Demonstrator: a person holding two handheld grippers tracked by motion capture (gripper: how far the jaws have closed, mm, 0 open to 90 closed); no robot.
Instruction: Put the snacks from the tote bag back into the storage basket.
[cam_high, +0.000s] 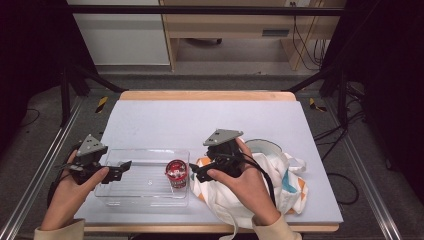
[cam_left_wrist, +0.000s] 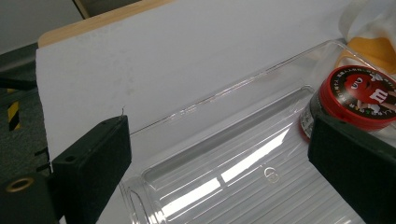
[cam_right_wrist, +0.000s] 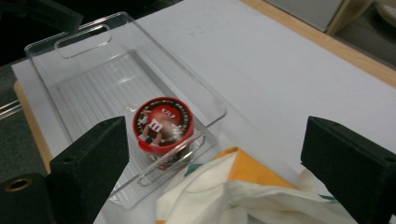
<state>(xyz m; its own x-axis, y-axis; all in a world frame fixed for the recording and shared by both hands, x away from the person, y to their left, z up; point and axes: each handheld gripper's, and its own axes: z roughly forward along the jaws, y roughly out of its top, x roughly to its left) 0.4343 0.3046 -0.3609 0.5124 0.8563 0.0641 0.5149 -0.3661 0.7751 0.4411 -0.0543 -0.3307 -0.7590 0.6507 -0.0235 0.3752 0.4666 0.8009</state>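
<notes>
Two foam-padded grippers, both spread wide and holding nothing: your left gripper (cam_high: 119, 170) sits at 9 o'clock of the round red-lidded candy tub (cam_high: 176, 174) standing in the ribbed clear plastic bin (cam_high: 145, 197), your right gripper (cam_high: 196, 173) at 3 o'clock over the floppy cloth tote (cam_high: 285, 192).

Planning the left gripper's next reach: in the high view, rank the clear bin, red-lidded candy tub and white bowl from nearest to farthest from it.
From the left gripper:
1. Clear bin, directly under its jaws.
2. Red-lidded candy tub, at the bin's right end.
3. White bowl, far right, behind the tote bag.
</notes>
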